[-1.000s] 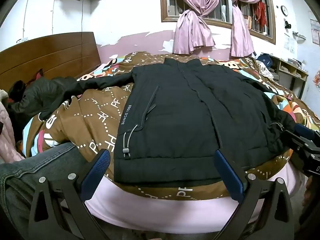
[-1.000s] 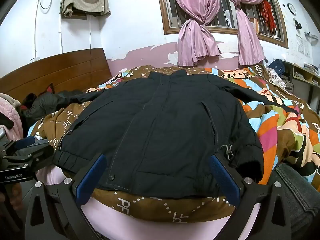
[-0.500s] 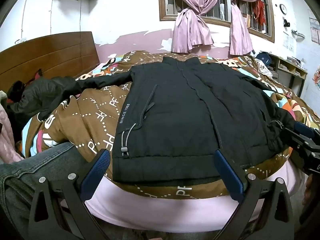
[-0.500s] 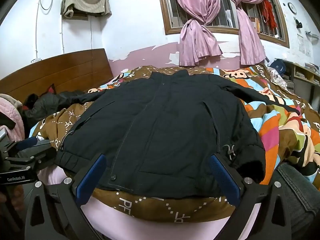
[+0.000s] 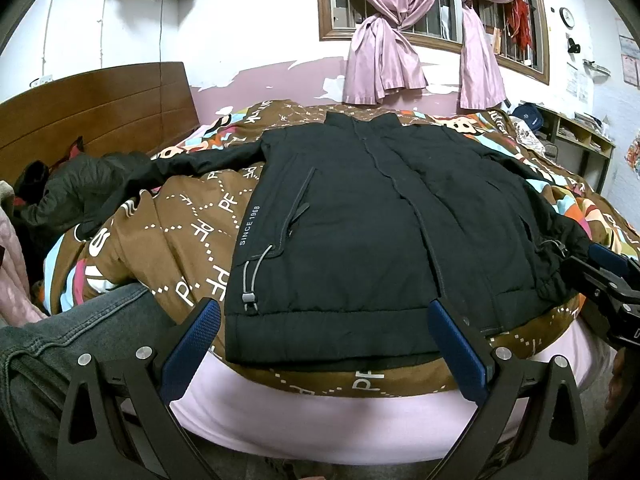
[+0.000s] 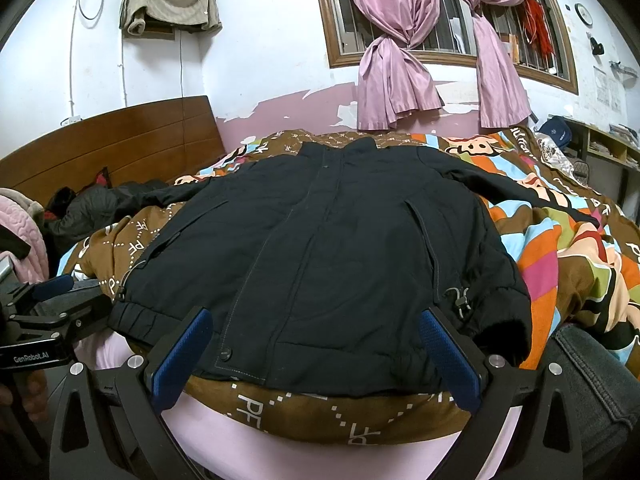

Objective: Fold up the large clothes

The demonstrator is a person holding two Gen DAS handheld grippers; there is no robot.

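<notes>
Hovering wide open at the near edge of the bed [image 5: 320,420], left tongs [image 5: 324,344] empty, blue pads spread to either side of the jacket [image 5: 360,240] hem, clear of the cloth. Likewise right tongs [image 6: 316,356]: spread fully, gripping nothing, hem sitting between the pads but not pinched. Just beyond both pairs, jacket lying front-up and flat on the patterned quilt [image 6: 560,240], closed down the middle, hem nearest, collar farthest. Toggle cord [image 5: 250,280] just ahead of the left pad of the left tongs; matching cord [image 6: 460,300] just ahead of the right pad of the right tongs. Farther out, left sleeve [image 5: 192,168] stretched away to the left, right sleeve [image 6: 520,192] stretched away to the right. Beyond that, headboard [image 5: 92,112] to the far left, curtains [image 6: 392,60] past the collar.

Judged as the start: laid out and smoothed, no fold made yet. Next likely needed: reaching past the hem to one sleeve, closing on its cuff, drawing it across the chest; otherwise pinching both hem corners together.
</notes>
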